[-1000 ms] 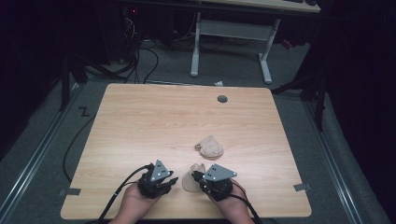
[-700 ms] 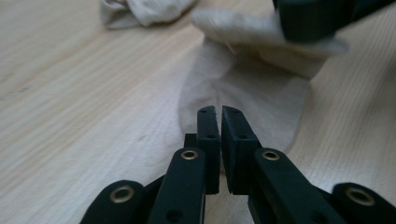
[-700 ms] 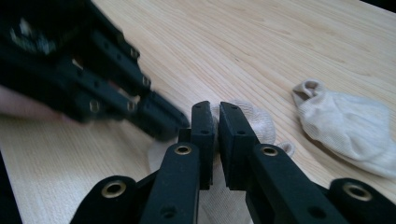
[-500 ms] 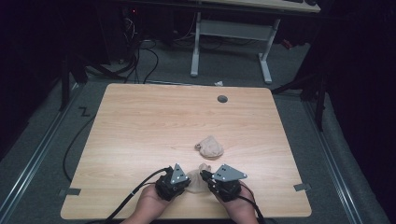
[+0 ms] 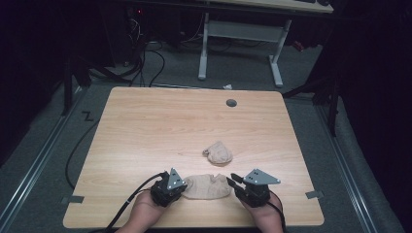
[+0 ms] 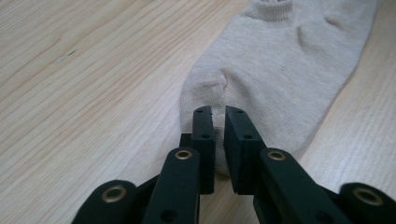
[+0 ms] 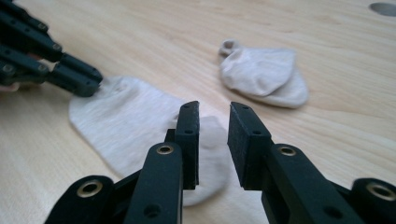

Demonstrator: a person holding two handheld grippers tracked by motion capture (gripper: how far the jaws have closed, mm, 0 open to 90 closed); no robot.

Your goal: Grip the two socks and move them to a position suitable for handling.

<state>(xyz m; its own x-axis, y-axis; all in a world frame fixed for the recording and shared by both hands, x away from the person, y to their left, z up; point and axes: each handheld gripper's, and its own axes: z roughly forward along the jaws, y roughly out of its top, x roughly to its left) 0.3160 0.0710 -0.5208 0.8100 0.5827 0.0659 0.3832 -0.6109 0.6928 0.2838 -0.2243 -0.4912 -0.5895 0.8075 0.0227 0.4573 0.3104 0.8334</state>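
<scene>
Left gripper (image 6: 218, 122) nearly closed, pinching flat sock (image 6: 289, 70) edge — right gripper (image 7: 213, 122) part open, sock between jaws.

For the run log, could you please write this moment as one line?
left gripper: shut on flat sock | right gripper: open at its other end | balled sock: lies apart | table

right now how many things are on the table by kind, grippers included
beige socks: 2, a flat sock and a bunched sock
black grippers: 2, left gripper and right gripper
total: 4
</scene>
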